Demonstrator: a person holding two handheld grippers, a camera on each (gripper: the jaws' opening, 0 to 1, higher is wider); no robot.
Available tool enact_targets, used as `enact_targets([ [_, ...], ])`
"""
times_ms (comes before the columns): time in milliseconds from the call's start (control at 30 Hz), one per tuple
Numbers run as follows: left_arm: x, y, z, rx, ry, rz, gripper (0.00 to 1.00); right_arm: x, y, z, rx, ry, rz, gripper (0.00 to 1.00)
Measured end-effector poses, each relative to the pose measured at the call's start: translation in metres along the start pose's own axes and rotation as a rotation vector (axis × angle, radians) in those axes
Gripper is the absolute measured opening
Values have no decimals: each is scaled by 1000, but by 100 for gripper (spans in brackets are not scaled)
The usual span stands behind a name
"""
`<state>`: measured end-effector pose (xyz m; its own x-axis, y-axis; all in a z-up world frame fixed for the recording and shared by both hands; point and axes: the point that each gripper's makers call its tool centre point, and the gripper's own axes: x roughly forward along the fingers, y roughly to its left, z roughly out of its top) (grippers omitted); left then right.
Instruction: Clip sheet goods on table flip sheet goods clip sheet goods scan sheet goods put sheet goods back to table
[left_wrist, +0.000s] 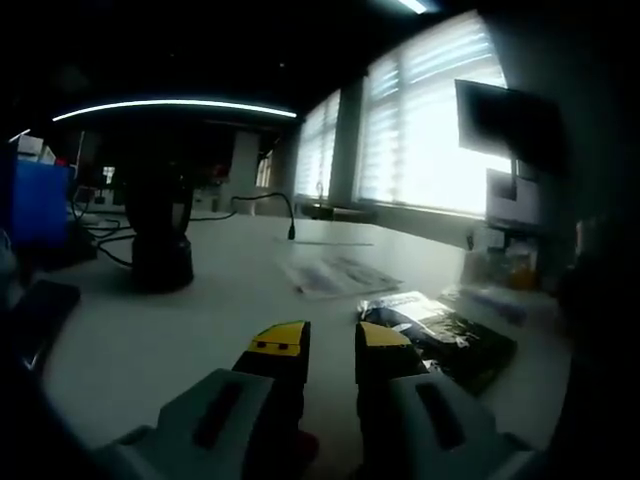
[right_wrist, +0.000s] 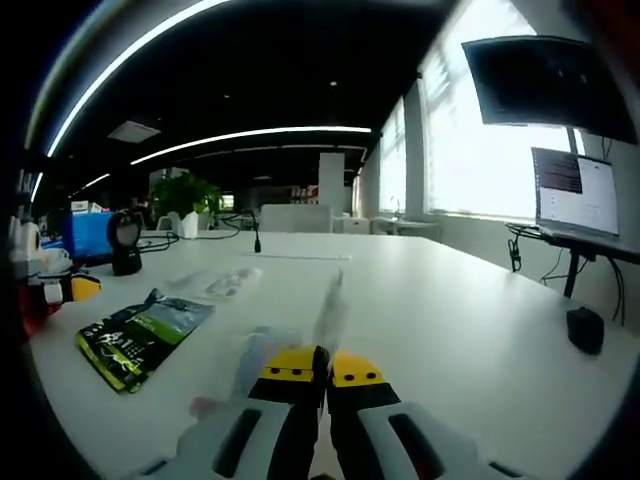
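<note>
Right gripper (right_wrist: 327, 368): jaws pressed together on the lower edge of a thin clear sheet (right_wrist: 330, 305), which stands up on edge from the yellow tips and points away along the jaw line; the sheet is seen nearly edge-on, so its face cannot be read. Left gripper (left_wrist: 330, 340): jaws parted with a plain gap, nothing between them, hovering low over the white table (left_wrist: 160, 330). A dark printed packet (left_wrist: 440, 335) lies flat just ahead and to the right of the left tips, its long axis running away to the right; in the right gripper view the same packet (right_wrist: 140, 340) lies to the left, between the two grippers, with the left gripper (right_wrist: 60, 288) at that view's left edge. A paler flat pack (left_wrist: 335, 272) lies farther out on the table, and a black scanner (left_wrist: 160, 235) stands beyond, well apart to the left. Judgement: the clipped sheet is off the table, ready to be carried to the scanner, which lies nearer the left gripper than the right.
</note>
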<state>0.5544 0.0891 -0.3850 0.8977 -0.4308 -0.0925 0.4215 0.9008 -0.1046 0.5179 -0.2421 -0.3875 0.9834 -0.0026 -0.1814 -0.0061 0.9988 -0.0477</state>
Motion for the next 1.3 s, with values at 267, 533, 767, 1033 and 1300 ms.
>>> enact_targets([
  [267,0,-2,0,11,-1,-4,11,1,-4,-5,-69,15,-20,0],
  [533,0,-2,0,15,1,-1,11,1,-5,-3,-75,13,-21,0],
  [767,0,-2,0,18,0,-2,11,-2,1,0,-70,15,-4,0],
  [1033,0,-2,0,25,2,0,11,-5,7,-1,-19,26,16,0],
  [1300,0,-2,0,29,2,1,11,-7,11,-2,-1,42,48,0],
])
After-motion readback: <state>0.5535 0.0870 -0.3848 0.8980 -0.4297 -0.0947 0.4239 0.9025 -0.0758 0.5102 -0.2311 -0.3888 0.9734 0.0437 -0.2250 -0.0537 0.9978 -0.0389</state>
